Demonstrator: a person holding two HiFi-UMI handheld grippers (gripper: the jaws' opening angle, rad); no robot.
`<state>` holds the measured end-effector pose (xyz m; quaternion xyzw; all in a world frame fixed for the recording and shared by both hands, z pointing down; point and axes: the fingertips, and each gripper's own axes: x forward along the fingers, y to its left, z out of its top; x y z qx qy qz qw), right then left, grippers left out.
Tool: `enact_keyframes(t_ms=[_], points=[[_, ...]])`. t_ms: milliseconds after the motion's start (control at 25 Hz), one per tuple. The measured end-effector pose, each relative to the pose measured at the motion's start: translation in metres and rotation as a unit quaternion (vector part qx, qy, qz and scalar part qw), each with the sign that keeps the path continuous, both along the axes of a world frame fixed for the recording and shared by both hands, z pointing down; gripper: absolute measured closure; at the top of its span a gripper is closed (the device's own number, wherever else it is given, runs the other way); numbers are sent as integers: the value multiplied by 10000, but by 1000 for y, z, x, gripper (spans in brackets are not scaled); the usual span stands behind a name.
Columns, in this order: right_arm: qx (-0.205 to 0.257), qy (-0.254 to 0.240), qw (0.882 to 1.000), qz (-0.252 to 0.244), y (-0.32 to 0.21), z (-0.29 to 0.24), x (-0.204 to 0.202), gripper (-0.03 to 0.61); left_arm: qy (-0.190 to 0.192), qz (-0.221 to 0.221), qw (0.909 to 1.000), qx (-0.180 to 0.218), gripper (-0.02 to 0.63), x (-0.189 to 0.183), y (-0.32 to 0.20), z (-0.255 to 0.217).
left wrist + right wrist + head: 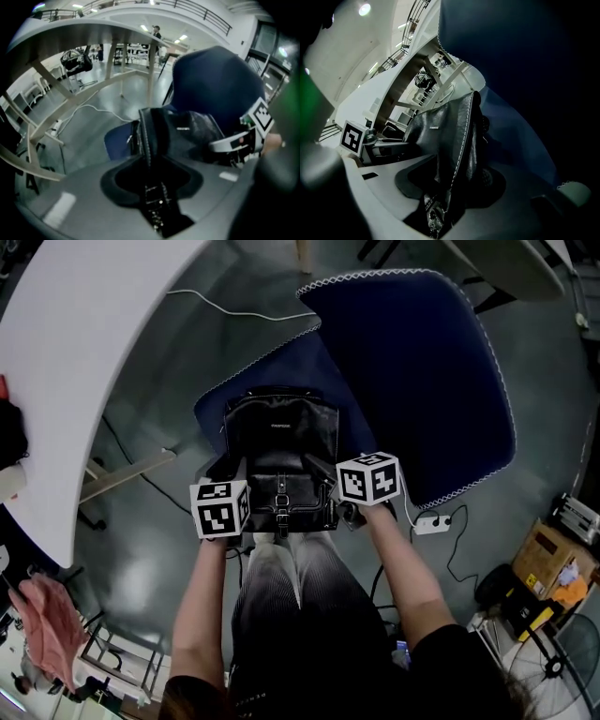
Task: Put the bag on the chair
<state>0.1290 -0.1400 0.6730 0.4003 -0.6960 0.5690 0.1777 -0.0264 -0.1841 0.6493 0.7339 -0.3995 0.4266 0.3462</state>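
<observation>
A black leather bag (281, 451) stands upright on the navy seat (214, 401) of a chair, in front of its navy backrest (422, 371). My left gripper (231, 487) is at the bag's near left corner and my right gripper (345, 495) at its near right corner. In the left gripper view the bag's (187, 136) stitched edge and buckle strap run down into the gap of the left gripper (157, 206), with dark room on both sides. In the right gripper view the bag's (440, 136) side panel runs into the right gripper (440, 211) the same way. Both stand open around the bag.
A white round table (84, 362) curves along the left, on wooden legs (127, 472). A power strip (433, 521) and cables lie on the grey floor to the right, beyond them a cardboard box (546, 559). The person's striped trouser legs (291, 596) stand close behind the bag.
</observation>
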Motion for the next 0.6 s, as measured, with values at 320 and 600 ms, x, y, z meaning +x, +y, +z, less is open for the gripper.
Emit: enact_keyframes(t_ms=[320, 600], points=[[-18, 37, 10000, 0, 0, -3, -3, 353, 184, -153, 9997, -97, 446, -4, -1, -3], [-38, 351, 9994, 52, 0, -1, -1, 313, 205, -36, 9998, -19, 410, -6, -3, -2]])
